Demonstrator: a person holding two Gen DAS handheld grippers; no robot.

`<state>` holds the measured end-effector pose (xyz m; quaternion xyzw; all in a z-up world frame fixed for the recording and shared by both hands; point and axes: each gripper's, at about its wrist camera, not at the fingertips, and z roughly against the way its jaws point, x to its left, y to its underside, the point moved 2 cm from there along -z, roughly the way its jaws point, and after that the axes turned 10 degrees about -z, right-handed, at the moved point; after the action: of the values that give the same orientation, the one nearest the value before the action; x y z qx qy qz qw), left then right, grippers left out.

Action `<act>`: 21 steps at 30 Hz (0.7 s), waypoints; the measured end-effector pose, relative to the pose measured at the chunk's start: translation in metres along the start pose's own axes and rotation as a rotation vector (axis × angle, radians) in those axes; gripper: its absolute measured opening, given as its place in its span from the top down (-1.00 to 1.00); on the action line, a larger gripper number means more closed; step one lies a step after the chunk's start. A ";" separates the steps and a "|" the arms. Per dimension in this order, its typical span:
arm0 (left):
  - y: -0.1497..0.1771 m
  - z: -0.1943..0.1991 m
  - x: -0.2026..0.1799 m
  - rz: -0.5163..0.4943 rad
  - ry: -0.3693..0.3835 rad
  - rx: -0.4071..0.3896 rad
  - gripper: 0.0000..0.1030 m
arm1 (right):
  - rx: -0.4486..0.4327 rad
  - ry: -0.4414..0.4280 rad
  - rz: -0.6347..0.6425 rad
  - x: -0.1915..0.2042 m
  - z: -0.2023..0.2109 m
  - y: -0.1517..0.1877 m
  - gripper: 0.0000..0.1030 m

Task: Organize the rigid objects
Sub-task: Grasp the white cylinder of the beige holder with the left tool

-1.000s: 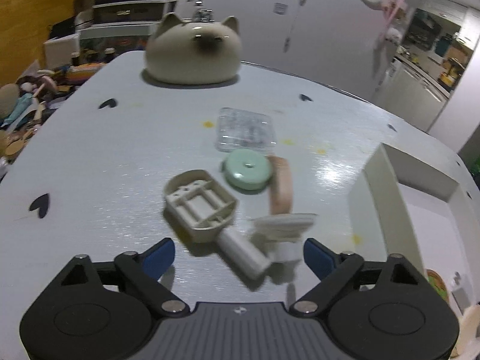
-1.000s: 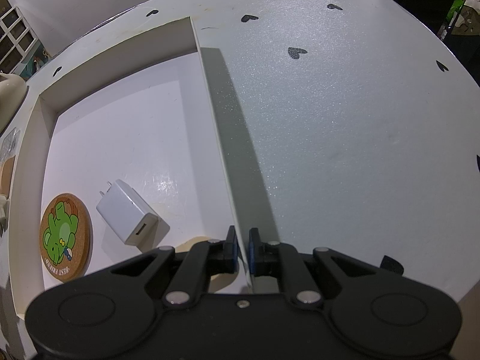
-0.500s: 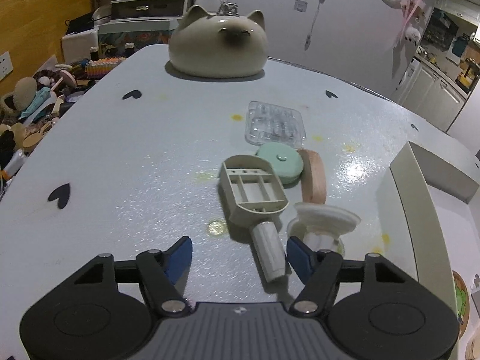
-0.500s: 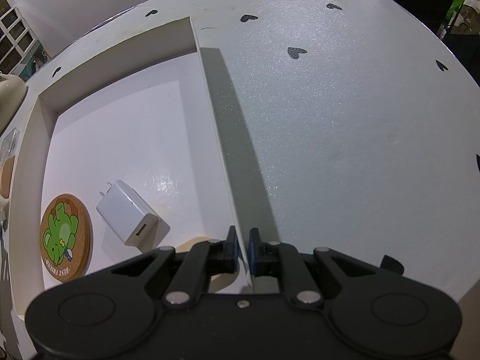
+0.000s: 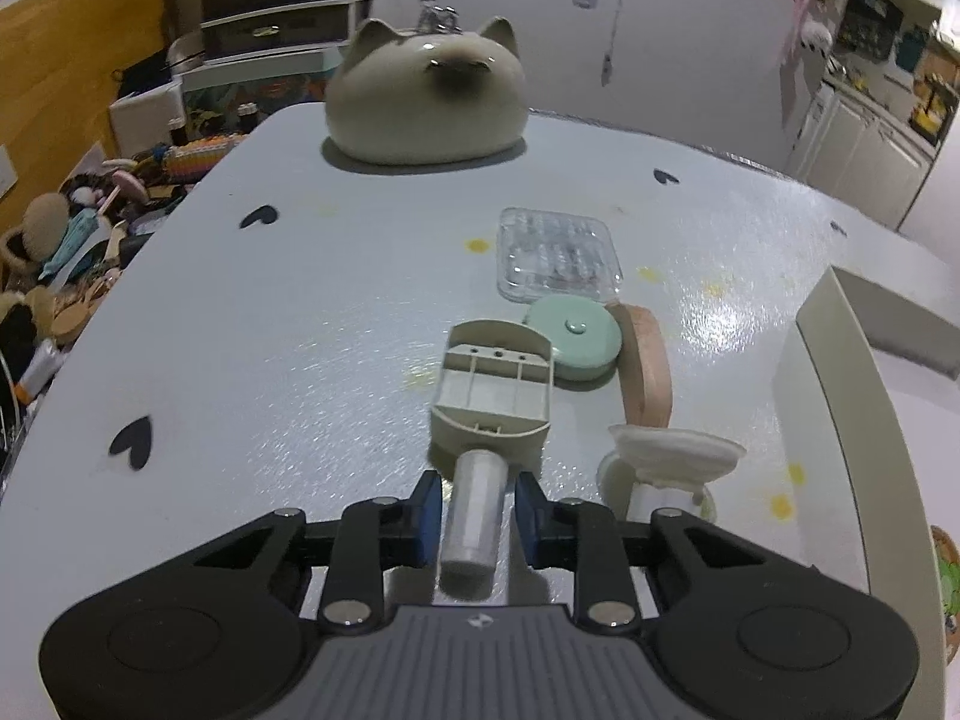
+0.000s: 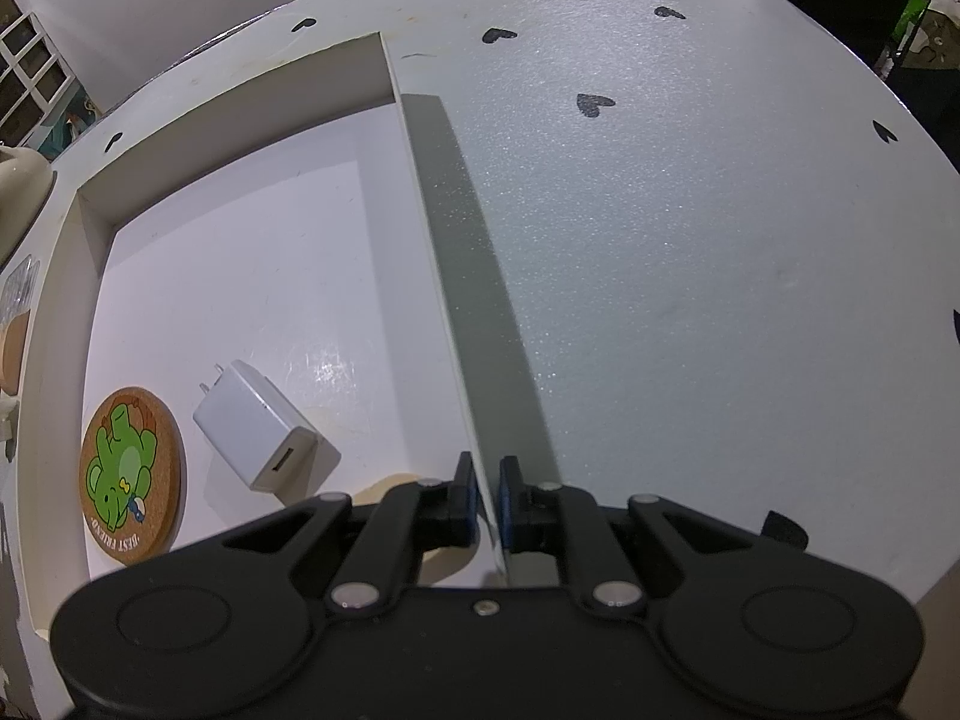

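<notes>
In the left wrist view, my left gripper [image 5: 477,507] is closed around the white round handle [image 5: 475,516] of a beige scoop-like holder [image 5: 492,387] lying on the table. Past it lie a mint round case [image 5: 576,330], a peach oblong piece [image 5: 645,357] and a clear plastic case [image 5: 555,255]. A white suction-cup piece [image 5: 675,456] stands just right of the gripper. In the right wrist view, my right gripper [image 6: 487,495] is shut on the right wall [image 6: 444,276] of a white tray, which holds a white charger [image 6: 258,426] and a cork frog coaster [image 6: 129,480].
A cat-shaped ceramic pot [image 5: 426,102] stands at the table's far edge. The white tray's left wall [image 5: 840,396] runs along the right of the left wrist view. Clutter lies on the floor past the table's left edge [image 5: 66,258]. The table [image 6: 690,240] has black heart marks.
My left gripper has moved forward and closed its fingers from wide open onto the holder's handle. The right gripper and the tray have not moved.
</notes>
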<state>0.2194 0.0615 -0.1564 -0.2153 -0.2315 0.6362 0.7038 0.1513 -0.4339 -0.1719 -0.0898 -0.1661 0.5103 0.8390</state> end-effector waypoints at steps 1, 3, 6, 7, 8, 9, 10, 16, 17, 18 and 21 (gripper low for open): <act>-0.001 -0.003 -0.001 -0.007 -0.001 0.005 0.45 | 0.000 0.000 0.000 0.000 0.000 0.000 0.82; -0.004 -0.006 -0.003 -0.021 -0.006 0.006 0.45 | 0.000 0.000 0.000 0.000 0.000 0.000 0.82; -0.007 -0.008 -0.005 -0.030 -0.011 0.006 0.50 | 0.000 0.000 0.000 0.000 0.000 0.000 0.82; -0.008 -0.009 -0.004 -0.026 -0.011 0.004 0.60 | 0.000 0.000 0.000 0.000 0.000 0.000 0.82; -0.008 -0.009 -0.003 -0.021 -0.008 0.002 0.60 | 0.000 0.000 0.000 0.000 0.000 0.000 0.82; -0.007 -0.009 -0.001 -0.009 -0.002 0.000 0.60 | -0.001 -0.001 0.000 0.000 0.000 0.000 0.82; -0.007 -0.008 0.000 0.004 0.002 -0.003 0.60 | -0.001 -0.001 0.000 0.000 0.000 0.000 0.82; 0.001 0.001 0.010 0.098 0.024 -0.028 0.60 | 0.000 0.000 0.001 0.000 0.000 0.000 0.82; 0.001 0.004 0.011 0.111 0.023 -0.037 0.61 | 0.000 0.000 0.001 0.000 0.000 0.000 0.82; 0.000 0.007 0.013 0.122 0.021 -0.046 0.61 | 0.000 0.000 0.002 0.000 0.000 0.000 0.82; -0.008 0.020 0.013 0.133 0.016 -0.090 0.61 | 0.001 0.000 0.004 0.001 -0.001 -0.001 0.82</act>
<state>0.2150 0.0740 -0.1349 -0.2667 -0.2392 0.6689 0.6513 0.1523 -0.4336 -0.1721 -0.0897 -0.1657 0.5122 0.8380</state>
